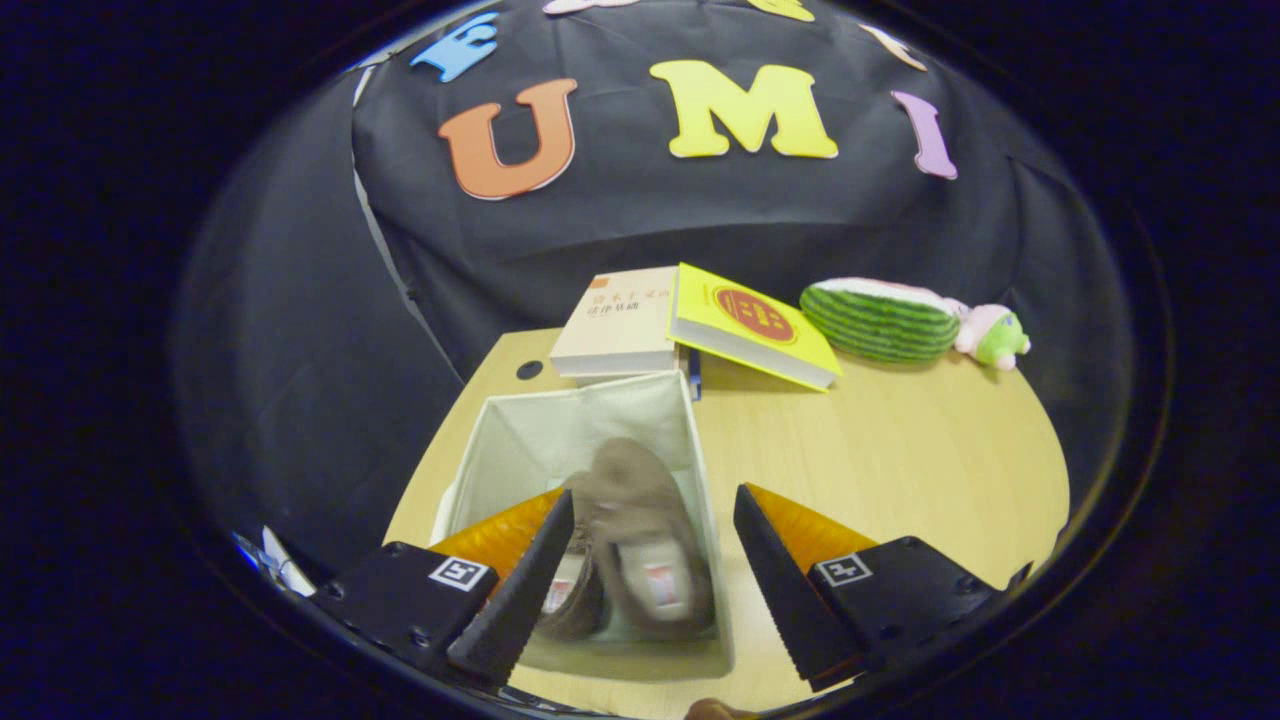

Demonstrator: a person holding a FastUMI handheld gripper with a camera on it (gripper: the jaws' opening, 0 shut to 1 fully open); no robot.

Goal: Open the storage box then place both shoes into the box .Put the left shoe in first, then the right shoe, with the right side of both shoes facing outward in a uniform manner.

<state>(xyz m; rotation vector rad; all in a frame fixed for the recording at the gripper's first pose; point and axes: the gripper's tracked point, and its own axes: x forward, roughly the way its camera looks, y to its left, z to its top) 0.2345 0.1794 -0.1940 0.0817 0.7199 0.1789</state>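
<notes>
Gripper view: wooden bench (900, 450) under everything. Open storage box (480, 440) at the bench's left edge, both brown shoes (640, 530) lying side by side inside. Beyond the box, a beige book (615, 325) and a tilted yellow book (750, 325); watermelon plush (880, 320) near the far right corner. Gripper (650, 580) above the box, fingers spread apart, clamped on nothing.

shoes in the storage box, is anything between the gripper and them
Nothing visible blocks them. The gripper is open above the open storage box, and the brown shoes lie inside, between the fingers. The books and plush toys sit beyond the box.
</notes>
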